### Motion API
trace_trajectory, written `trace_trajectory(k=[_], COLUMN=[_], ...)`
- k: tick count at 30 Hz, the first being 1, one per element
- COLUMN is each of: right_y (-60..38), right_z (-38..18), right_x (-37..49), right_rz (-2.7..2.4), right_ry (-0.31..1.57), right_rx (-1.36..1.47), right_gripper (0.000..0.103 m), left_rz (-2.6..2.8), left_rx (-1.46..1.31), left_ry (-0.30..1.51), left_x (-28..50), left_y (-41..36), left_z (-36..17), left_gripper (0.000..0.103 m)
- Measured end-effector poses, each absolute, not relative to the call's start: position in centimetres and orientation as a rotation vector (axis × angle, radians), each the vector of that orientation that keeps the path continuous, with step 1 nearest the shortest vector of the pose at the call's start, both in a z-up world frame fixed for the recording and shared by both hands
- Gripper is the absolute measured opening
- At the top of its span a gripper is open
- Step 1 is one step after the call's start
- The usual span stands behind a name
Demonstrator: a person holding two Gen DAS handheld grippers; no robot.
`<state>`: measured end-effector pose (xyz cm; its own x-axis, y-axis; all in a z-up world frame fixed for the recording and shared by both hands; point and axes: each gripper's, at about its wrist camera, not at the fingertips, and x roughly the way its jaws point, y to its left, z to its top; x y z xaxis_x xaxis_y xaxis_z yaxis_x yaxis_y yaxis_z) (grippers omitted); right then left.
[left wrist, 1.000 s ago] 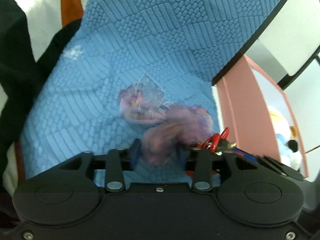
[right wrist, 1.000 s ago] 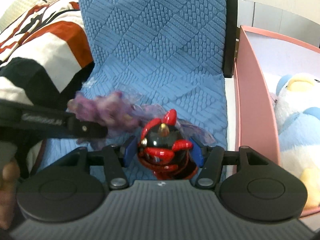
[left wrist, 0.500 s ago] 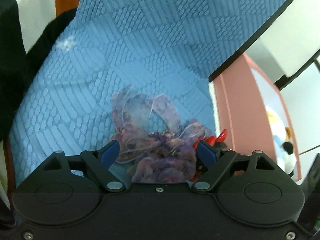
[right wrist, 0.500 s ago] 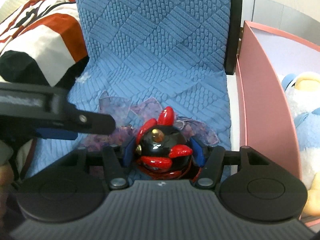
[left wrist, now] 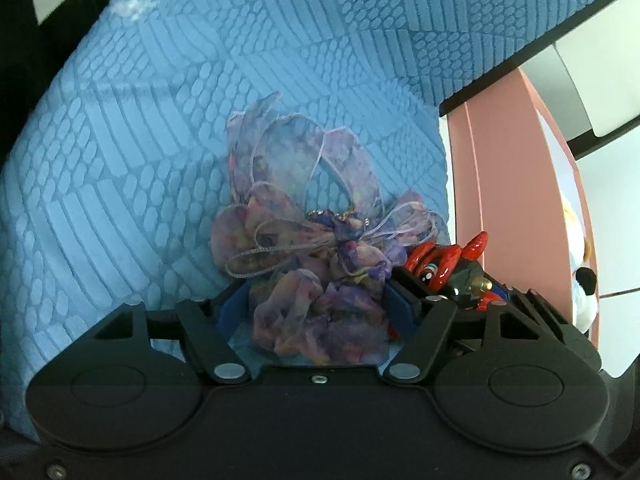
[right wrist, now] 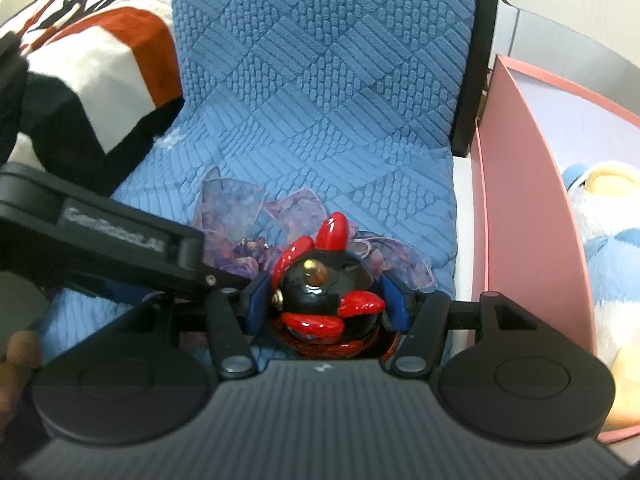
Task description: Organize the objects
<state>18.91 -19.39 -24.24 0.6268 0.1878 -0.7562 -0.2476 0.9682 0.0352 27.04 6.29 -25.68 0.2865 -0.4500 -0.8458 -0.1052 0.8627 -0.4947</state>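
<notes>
Organza of the purple hair bow (left wrist: 304, 236) sits on the blue mat (left wrist: 160, 128) between our left hand-held gripper (left wrist: 316, 308) while its jaws are closing, our right hand-held gripper (right wrist: 324, 304) clamping the red-and-black toy (right wrist: 324, 288), likely bound for the pink bin (right wrist: 532, 208).

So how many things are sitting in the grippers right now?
2. A purple organza bow lies between the closing left gripper; a red-and-black toy figure is clamped in the right gripper. Nothing else seems held.

Right tool (right wrist: 326, 306) clamps red-black toy (right wrist: 326, 292); blue mat (right wrist: 320, 80).
</notes>
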Motion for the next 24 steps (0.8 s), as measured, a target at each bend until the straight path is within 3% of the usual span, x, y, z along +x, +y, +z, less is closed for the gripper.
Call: trace_trajectory(k=[2,6,13,24], right_y=[-19.5,-19.9,-19.9,-20.3], right_z=[-24.3,-24.1,-23.9,-23.3], right_x=[18.9,19.0,18.5,17.5], right_rz=[0.251,0.25,0.256,0.259], right_ry=[0.856,0.862,0.865,0.88], right_rx=[-0.073,-0.038,-0.012,0.0], right_gripper=[0.061,0.061,0.061,0.061], left_rz=[-0.239,-0.214,-0.193,-0.208], left_rx=[-0.498,-0.468,-0.394,-0.365], left_ry=[1.268,1.262,1.247,1.211], left_x=[27.1,27.1,26.9,26.1], left_y=[6.0,5.8,5.1,4.9], left_z=[-25.7,-25.7,-25.5,-24.5], left_gripper=[0.066,0.044,0.019,0.016])
